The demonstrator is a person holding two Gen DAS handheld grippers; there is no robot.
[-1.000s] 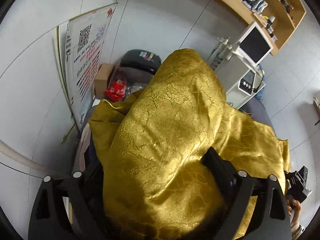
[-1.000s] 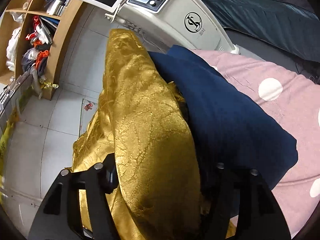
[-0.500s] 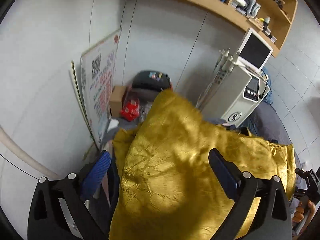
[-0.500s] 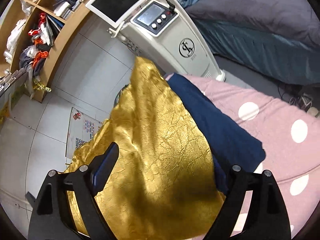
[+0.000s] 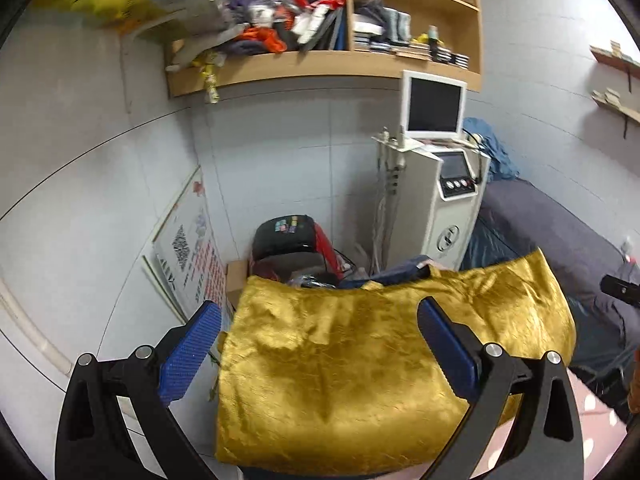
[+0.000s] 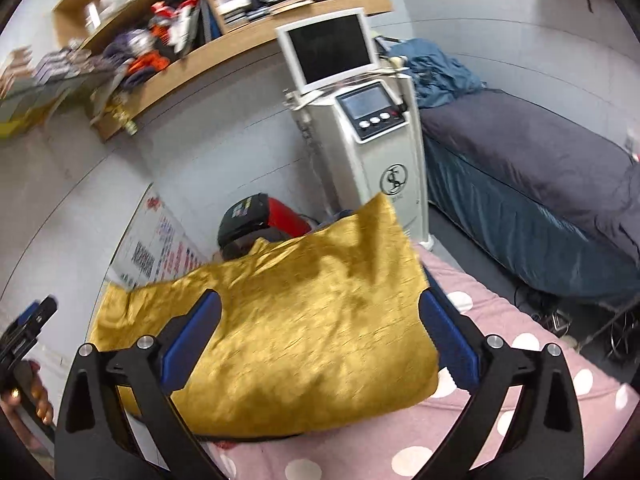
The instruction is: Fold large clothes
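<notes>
A folded gold, shiny garment (image 5: 360, 372) lies on the pink polka-dot bed (image 6: 500, 420), with dark blue cloth showing under its far edge (image 5: 400, 274). It also shows in the right wrist view (image 6: 304, 332). My left gripper (image 5: 316, 348) is open and empty, its blue pads standing apart above the near side of the garment. My right gripper (image 6: 320, 336) is open and empty too, above the garment's right half. The left gripper's tip shows at the left edge of the right wrist view (image 6: 28, 324).
A white machine with a screen (image 6: 360, 136) stands beyond the bed's far end. A black and red case (image 5: 292, 240) and a poster board (image 5: 188, 256) lean by the wall. A dark grey bed (image 6: 540, 184) is to the right. Wooden shelves (image 5: 320, 20) hang above.
Both grippers have let go of the gold garment, opened and pulled back and up. The garment has dropped flat onto the bed in a fold.
</notes>
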